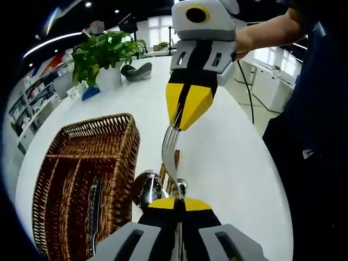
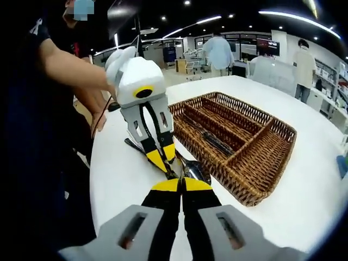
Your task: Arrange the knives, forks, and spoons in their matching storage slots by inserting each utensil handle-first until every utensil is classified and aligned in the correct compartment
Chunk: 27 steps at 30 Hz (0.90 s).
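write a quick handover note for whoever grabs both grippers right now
Left gripper: shut on the silver metal fork at its handle end.
Right gripper: shut on the same fork at its tines, so both hold it above the white table.
Brown wicker divided tray: one dark utensil lies in a slot.
Left: slot the fork, then the shiny spoons on the table beside the tray.

Prob. open-plan office/showroom: shelving (image 1: pixel 32 103), ceiling spots, potted plant (image 1: pixel 103 51)
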Motion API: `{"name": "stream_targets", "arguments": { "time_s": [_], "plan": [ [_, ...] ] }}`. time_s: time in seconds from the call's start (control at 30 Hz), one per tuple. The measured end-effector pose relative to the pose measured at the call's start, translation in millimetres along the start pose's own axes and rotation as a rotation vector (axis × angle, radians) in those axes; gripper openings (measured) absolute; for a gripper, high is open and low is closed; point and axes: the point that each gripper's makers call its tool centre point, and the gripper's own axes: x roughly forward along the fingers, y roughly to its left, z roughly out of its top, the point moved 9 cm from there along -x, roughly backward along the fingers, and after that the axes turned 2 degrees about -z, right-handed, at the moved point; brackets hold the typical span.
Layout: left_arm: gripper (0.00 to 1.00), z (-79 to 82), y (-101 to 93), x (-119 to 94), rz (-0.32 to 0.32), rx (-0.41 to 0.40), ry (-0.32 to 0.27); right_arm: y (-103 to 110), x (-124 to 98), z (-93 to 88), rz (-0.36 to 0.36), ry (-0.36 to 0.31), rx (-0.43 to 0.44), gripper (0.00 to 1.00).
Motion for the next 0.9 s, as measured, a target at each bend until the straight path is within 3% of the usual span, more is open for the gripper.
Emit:
{"name": "stream_targets", "arguments": {
  "time_s": [0.43,0.9],
  "plan": [
    [0.0,17.6,4.2,-9.9,0.037,0.0,0.043,-3.5,-8.7,5.7,-0.046,-0.016,-0.01,0.03],
    [0.0,36.7,6.6,-31.6,0.049,0.025,0.122,4.0,-24.5,17.9,-0.15,-0.096,0.068,0.33]
  ]
}}
